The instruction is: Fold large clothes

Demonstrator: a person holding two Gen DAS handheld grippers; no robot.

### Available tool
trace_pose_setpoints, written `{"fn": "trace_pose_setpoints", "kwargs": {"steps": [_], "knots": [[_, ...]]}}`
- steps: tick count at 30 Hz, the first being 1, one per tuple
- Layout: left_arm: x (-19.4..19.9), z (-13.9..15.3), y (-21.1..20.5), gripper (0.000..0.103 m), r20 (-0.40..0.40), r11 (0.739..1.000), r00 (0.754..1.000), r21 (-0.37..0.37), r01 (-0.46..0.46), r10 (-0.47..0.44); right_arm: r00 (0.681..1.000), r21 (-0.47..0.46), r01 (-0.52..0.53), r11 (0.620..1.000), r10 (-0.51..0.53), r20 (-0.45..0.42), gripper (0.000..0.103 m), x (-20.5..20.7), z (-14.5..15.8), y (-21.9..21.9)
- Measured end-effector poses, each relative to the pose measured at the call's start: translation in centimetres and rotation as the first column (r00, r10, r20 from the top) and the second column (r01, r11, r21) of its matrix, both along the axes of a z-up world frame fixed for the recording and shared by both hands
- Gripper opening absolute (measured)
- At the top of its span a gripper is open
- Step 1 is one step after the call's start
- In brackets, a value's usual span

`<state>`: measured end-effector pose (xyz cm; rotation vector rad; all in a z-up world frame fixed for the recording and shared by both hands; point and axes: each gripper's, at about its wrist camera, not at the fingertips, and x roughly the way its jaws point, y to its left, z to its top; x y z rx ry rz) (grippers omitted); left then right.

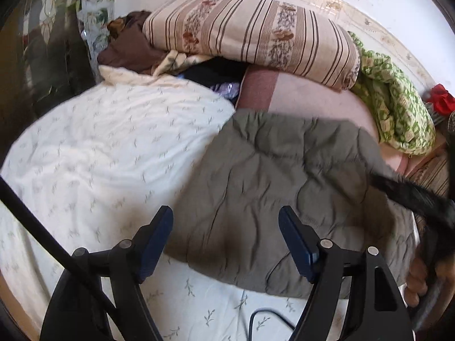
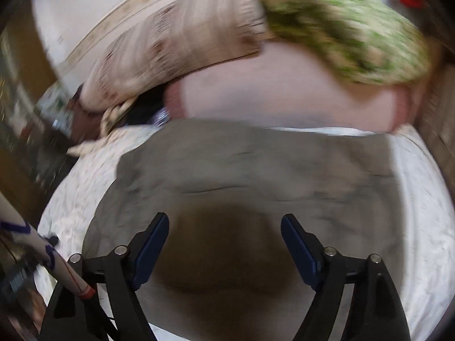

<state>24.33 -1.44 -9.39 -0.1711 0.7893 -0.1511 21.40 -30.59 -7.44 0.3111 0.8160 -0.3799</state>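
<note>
The grey jacket (image 1: 284, 187) lies folded on the white sheet (image 1: 99, 147), in front of the striped quilt (image 1: 250, 37). Above the jacket, left gripper (image 1: 226, 237) and right gripper (image 2: 224, 241) both gape wide, holding nothing

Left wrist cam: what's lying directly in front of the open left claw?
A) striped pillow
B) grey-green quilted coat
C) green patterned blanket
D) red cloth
B: the grey-green quilted coat lies flat on the white sheet just ahead of the left claw, whose fingers are spread and empty.
</note>
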Motion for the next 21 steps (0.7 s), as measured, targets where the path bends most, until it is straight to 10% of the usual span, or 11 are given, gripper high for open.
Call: {"fn": "trace_pose_setpoints", "kwargs": {"steps": [12, 21], "knots": [[3.2, -3.6, 2.2, 0.076, 0.015, 0.997, 1.0, 0.073, -0.003, 0.002, 0.964, -0.179, 0.21, 0.961, -0.234, -0.128, 0.1, 13.5, -9.2, -8.4], [4.0, -4.4, 2.6, 0.076, -0.037, 0.999, 0.999, 0.048, -0.021, 0.023, 0.962, -0.183, 0.228, 0.956, -0.25, -0.107, 0.102, 13.8, -10.2, -9.8]]}}
